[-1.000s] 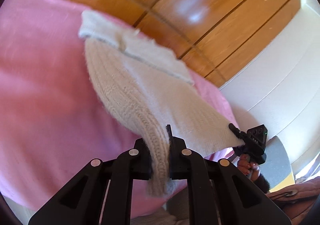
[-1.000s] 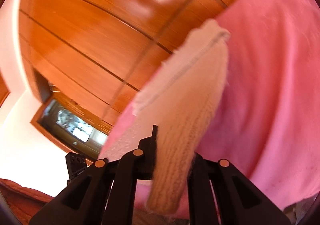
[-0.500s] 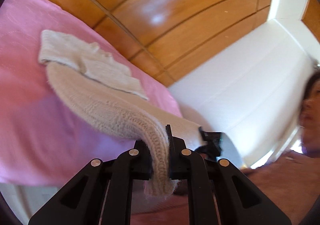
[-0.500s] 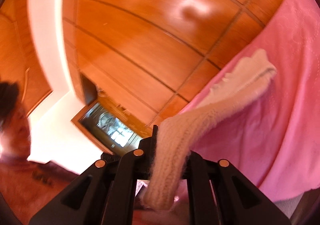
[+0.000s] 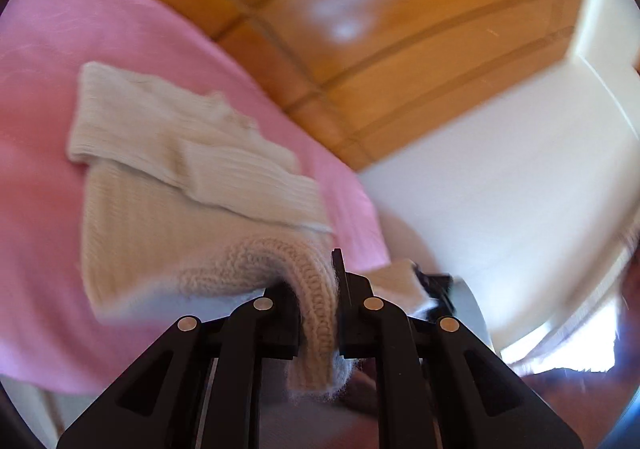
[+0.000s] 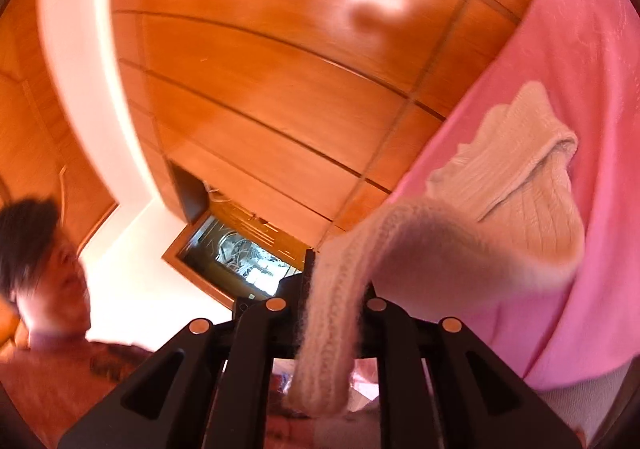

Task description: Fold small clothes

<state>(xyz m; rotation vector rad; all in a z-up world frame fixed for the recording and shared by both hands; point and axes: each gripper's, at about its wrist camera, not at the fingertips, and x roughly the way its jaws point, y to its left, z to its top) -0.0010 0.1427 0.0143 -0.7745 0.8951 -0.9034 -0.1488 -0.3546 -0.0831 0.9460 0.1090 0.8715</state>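
A small cream knitted garment [image 5: 168,185] lies on a pink cloth [image 5: 48,97], its far ribbed part folded over on top. My left gripper [image 5: 318,301] is shut on the near knitted hem, which curls up from the cloth and hangs down between the fingers. In the right wrist view the same garment [image 6: 516,185] lies on the pink cloth [image 6: 592,61]. My right gripper [image 6: 332,305] is shut on the other near corner of the hem, lifted off the cloth. The right gripper [image 5: 434,289] shows just right of the left one.
Wooden panelling [image 5: 380,29] rises behind the pink cloth, with a white wall [image 5: 500,169] to the right. The person's face [image 6: 48,257] is at the lower left of the right wrist view. A dark framed doorway [image 6: 236,253] shows in the distance.
Both grippers have carried the near hem forward over the garment, so it now bulges and doubles toward the far ribbed part. Both cameras have tilted down nearer to the cloth.
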